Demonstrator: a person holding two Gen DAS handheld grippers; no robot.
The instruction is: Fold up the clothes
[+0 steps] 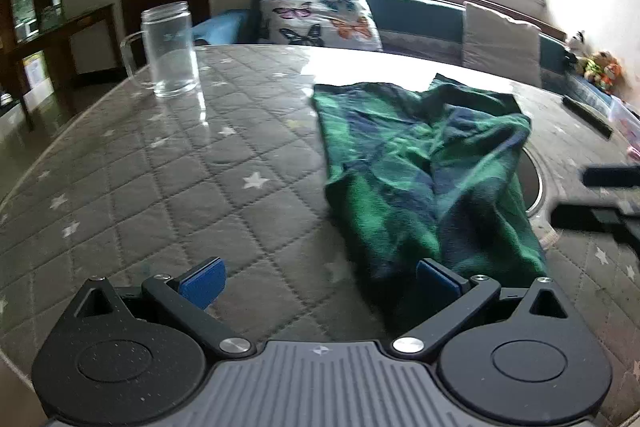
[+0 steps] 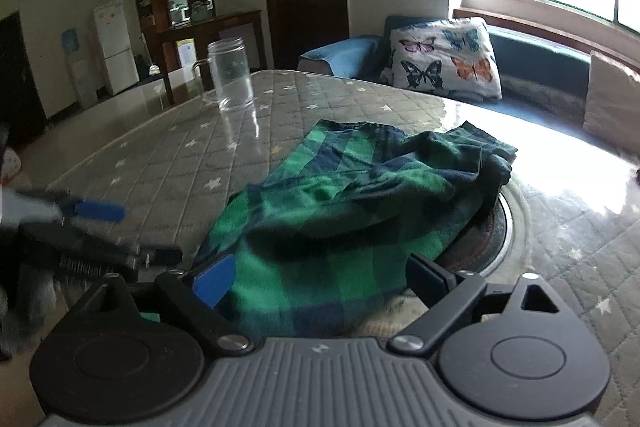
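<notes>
Green plaid garment (image 2: 340,211) lies rumpled on the quilted table (image 1: 160,187) ahead of both grippers' wide-apart, empty jaws; judged light, limp and non-fragile, best pinched at its near hem corners.

Blurred and cut by the frame edge: left gripper (image 2: 96,215) in the right wrist view, right gripper (image 1: 608,195) in the left. Round inset (image 2: 496,231) in the worktop (image 2: 180,163) half hidden under cloth (image 2: 340,211).
</notes>
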